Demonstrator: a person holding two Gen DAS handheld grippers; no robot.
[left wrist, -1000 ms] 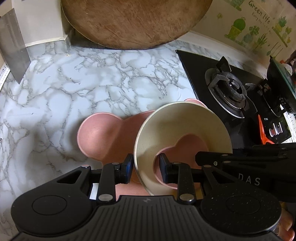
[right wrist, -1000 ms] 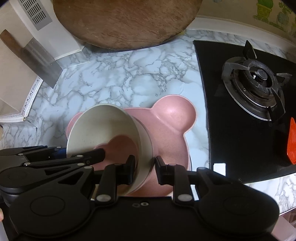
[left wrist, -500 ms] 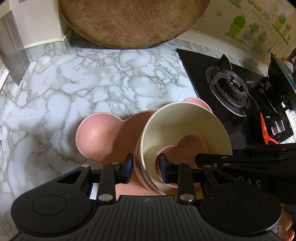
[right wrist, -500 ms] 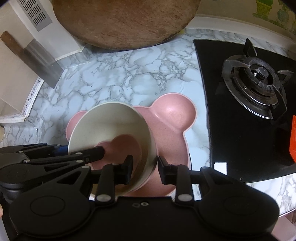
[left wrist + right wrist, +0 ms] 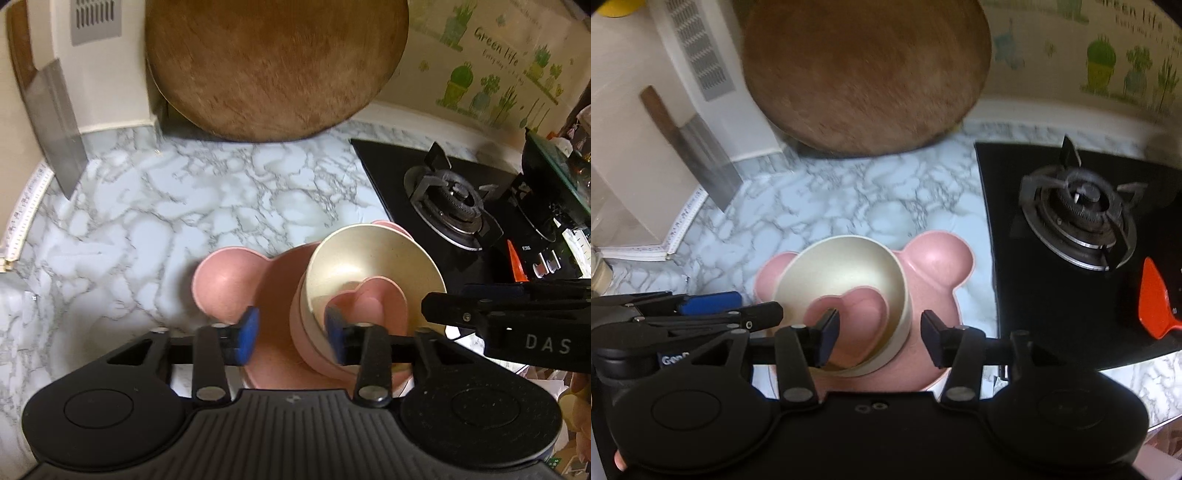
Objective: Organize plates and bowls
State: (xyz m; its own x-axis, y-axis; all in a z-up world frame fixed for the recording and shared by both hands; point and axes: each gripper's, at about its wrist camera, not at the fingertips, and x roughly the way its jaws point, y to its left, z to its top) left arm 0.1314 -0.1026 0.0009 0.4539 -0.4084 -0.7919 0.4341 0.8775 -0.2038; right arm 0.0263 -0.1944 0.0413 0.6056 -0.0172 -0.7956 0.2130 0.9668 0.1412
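A pink bear-shaped plate (image 5: 225,284) lies on the marble counter. On it stands a cream bowl (image 5: 369,251) nested in a pink bowl (image 5: 297,332), with a small pink heart-shaped dish (image 5: 369,306) inside. My left gripper (image 5: 291,334) straddles the cream bowl's left rim; its jaws are opening and the blue pads stand off the wall. My right gripper (image 5: 880,334) straddles the right rim of the cream bowl (image 5: 849,266); its jaws are opening too and are not pressing on it. Nothing is gripped.
A big round wooden board (image 5: 273,62) leans on the back wall. A cleaver (image 5: 55,125) hangs at the left. The black gas hob (image 5: 1082,206) sits close on the right, with an orange spatula (image 5: 1156,310) on it. A ruler (image 5: 22,214) edges the counter's left side.
Both grippers were shut on the cream bowl's rim and have let go, widening and drawing back and up. The bowl went from tilted to resting on the stack.
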